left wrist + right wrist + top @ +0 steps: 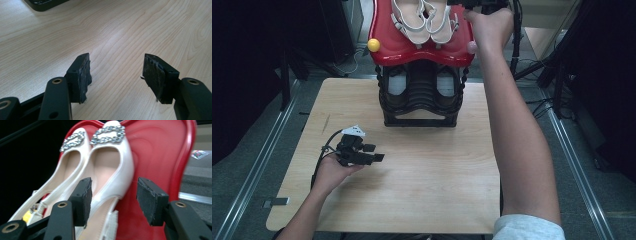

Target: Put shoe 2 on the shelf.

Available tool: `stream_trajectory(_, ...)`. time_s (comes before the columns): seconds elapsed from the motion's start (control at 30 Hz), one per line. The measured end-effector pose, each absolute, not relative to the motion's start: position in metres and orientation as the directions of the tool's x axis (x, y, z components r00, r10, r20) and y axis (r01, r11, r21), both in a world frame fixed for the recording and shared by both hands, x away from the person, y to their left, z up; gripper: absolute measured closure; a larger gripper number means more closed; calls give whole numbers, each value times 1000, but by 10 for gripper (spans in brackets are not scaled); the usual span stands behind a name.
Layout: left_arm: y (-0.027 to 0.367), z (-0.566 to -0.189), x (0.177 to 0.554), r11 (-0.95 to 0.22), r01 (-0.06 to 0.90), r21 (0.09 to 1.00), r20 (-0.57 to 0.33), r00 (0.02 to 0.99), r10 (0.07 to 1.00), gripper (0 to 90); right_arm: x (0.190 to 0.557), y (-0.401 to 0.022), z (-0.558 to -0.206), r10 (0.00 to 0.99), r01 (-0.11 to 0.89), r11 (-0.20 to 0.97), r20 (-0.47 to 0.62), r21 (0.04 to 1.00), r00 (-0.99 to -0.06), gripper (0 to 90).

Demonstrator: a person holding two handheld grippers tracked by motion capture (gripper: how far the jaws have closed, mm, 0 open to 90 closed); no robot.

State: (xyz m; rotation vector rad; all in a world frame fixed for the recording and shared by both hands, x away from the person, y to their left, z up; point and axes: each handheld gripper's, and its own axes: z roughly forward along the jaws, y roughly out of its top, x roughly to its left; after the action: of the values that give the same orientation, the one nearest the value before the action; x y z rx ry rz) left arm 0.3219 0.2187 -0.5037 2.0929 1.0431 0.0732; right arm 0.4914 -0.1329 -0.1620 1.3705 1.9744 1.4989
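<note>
Resting top centre on a red tray (pixel 160 157): glossy white shoes (pixel 110 170), rhinestone buckles; right gripper (pixel 113 200) wide, empty; left gripper (pixel 116 75) wide, empty.

Cream shoes (pixel 110 165) with silver buckles, glossy red tray (pixel 160 152) — pale woodgrain table (pixel 412 190), black tongs (pixel 113 200)

We're looking at a lab-style recording bay: a bare wooden table (pixel 412 190) sits between metal floor rails (pixel 257 165). Black stands (pixel 557 75) and loose cables (pixel 537 105) crowd the dark surroundings on a grey floor (pixel 592 170).
</note>
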Motion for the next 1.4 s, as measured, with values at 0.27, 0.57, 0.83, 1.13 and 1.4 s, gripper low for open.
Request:
stream_trajectory(0.27, 219, -504, 322, -359, 652, 668, -270, 662, 700, 396, 491, -156, -173, 832, 506, -19, 294, 863, -471, 470)
stream_trajectory(0.57, 220, -503, 322, -358, 647, 673, -270, 665, 696, 396, 489, -182, -188, 841, 513, -29, 298, 858, -452, 466)
stream_trajectory(0.83, 220, -503, 322, -360, 648, 671, -269, 666, 696, 395, 482, -208, -204, 855, 515, -20, 282, 857, -436, 461)
stream_trajectory(1.13, 220, -503, 322, -360, 649, 670, -269, 665, 697, 394, 475, -232, -227, 862, 531, -30, 291, 847, -414, 449)
stream_trajectory(1.4, 220, -504, 322, -362, 651, 667, -269, 663, 698, 393, 468, -247, -252, 857, 555, -42, 316, 831, -408, 447)
